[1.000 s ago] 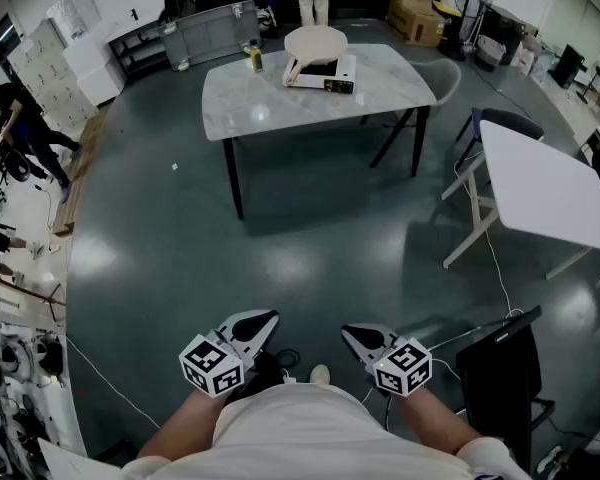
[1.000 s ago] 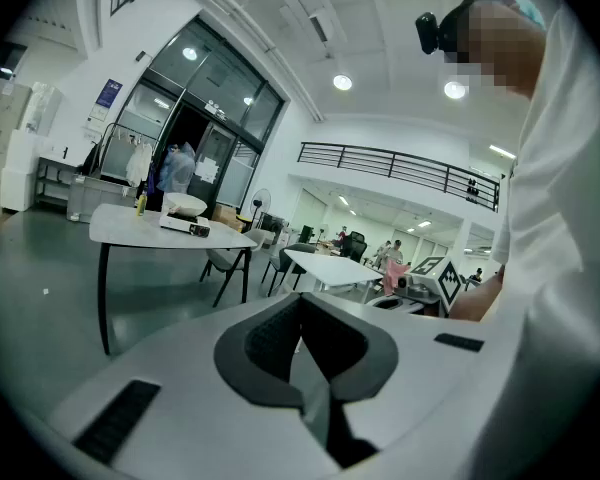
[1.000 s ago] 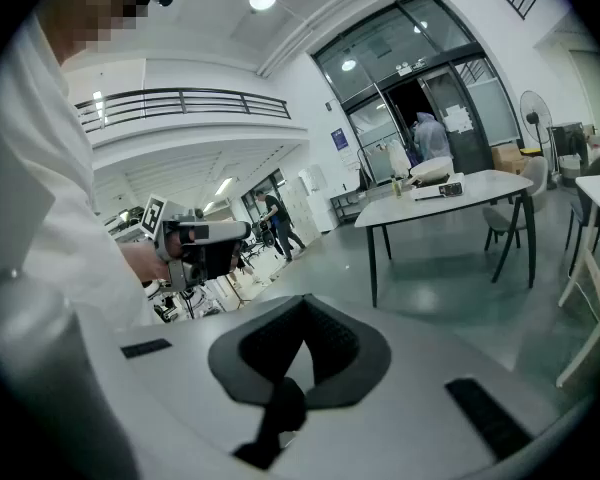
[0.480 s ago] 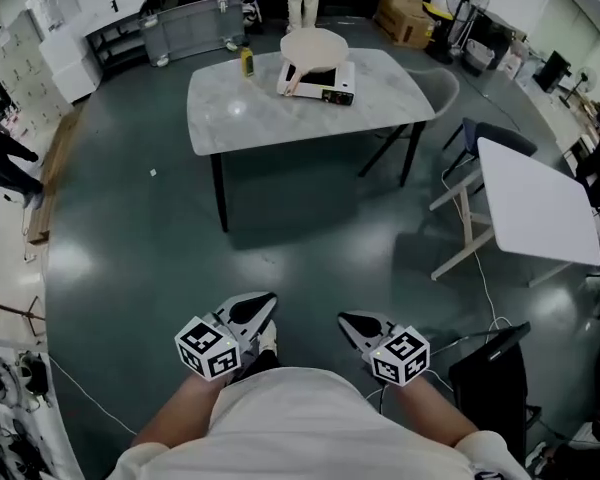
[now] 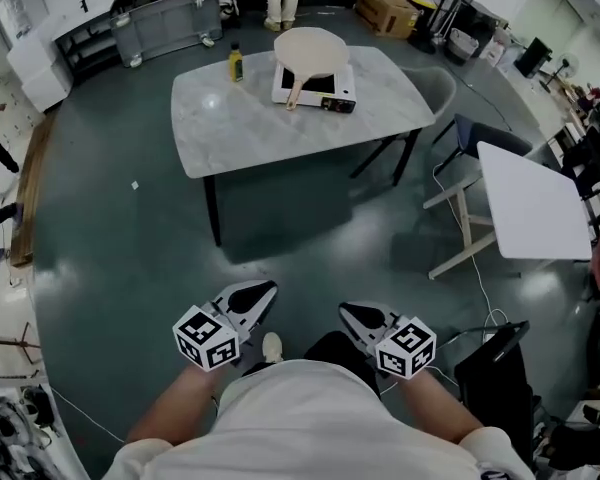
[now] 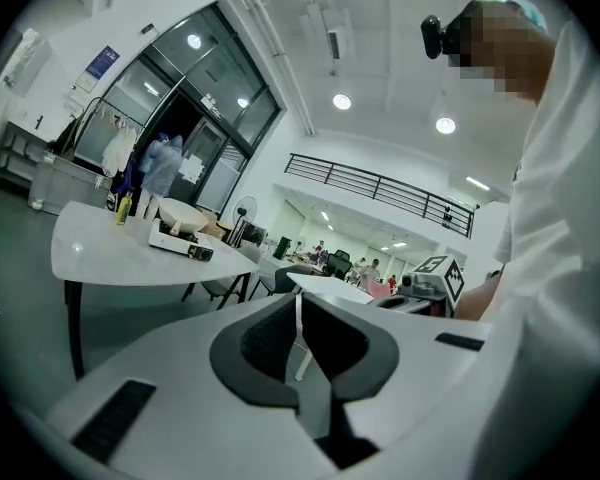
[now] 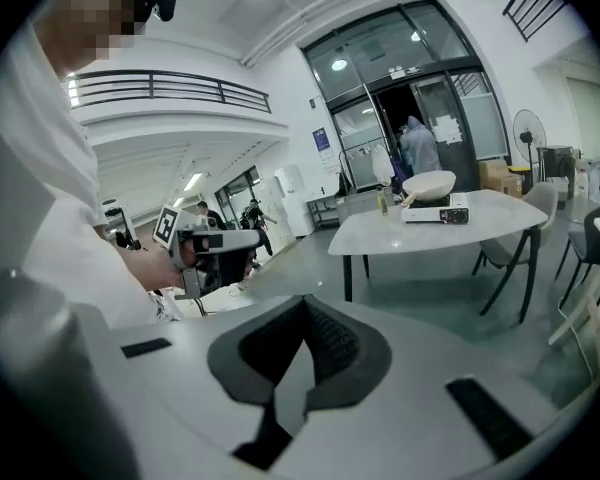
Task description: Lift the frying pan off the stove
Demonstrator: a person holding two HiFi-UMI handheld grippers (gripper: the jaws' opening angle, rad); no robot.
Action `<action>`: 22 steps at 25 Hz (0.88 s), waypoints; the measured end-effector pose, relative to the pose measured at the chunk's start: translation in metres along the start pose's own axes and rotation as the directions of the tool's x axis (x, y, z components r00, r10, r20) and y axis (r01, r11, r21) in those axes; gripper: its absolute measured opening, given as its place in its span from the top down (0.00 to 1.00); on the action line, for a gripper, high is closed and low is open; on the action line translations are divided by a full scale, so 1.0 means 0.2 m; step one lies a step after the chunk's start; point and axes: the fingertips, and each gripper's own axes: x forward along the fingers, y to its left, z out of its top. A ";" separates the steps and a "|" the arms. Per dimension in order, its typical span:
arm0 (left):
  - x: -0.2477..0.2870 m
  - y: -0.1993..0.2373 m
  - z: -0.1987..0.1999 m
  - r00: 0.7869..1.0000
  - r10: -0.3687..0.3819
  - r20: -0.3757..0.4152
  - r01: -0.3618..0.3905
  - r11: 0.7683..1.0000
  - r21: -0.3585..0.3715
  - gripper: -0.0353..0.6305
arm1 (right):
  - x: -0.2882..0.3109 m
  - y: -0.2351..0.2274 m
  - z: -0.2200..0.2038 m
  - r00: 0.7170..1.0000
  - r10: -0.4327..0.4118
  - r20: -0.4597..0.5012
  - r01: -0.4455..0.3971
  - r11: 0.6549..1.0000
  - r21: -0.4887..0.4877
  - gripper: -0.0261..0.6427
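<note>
The pale frying pan (image 5: 311, 46) rests on a white portable stove (image 5: 322, 88) at the far side of a marble table (image 5: 270, 123), several steps ahead of me. It also shows small in the left gripper view as the pan (image 6: 183, 212) on the stove (image 6: 181, 243), and in the right gripper view as the pan (image 7: 429, 183). My left gripper (image 5: 268, 288) is held at my waist, shut and empty. My right gripper (image 5: 346, 313) is beside it, its tips together and just starting to part, with nothing between them. Both are far from the pan.
A yellow bottle (image 5: 235, 63) stands on the table left of the stove. A grey chair (image 5: 448, 86) sits at the table's right end. A white folding table (image 5: 533, 200) stands at right, and a black stand (image 5: 495, 368) near my right side. People are at the far doorway.
The table with the stove and pan appears larger and nearer as I walk toward it. Both grippers stay at my waist.
</note>
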 end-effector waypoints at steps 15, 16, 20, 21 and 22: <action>0.75 0.65 0.36 0.997 0.046 -0.061 -0.048 0.998 -0.038 0.82 | 0.27 -0.89 0.48 0.999 0.015 0.041 -0.015 1.000 -0.015 0.83; 0.81 0.69 0.40 0.997 0.052 -0.063 -0.054 0.998 -0.034 0.82 | 0.28 -0.95 0.53 0.999 0.021 0.048 -0.020 1.000 -0.023 0.83; 0.98 0.87 0.54 0.994 0.094 -0.058 -0.096 0.995 -0.034 0.82 | 0.29 -1.17 0.65 0.997 0.031 0.069 -0.029 0.999 -0.036 0.83; 1.02 0.91 0.57 0.993 0.106 -0.059 -0.108 0.994 -0.029 0.81 | 0.29 -1.23 0.66 0.997 0.029 0.069 -0.027 0.999 -0.028 0.83; 1.06 0.96 0.59 0.991 0.117 -0.058 -0.119 0.993 -0.026 0.81 | 0.29 -1.29 0.67 0.997 0.027 0.068 -0.026 1.000 -0.017 0.83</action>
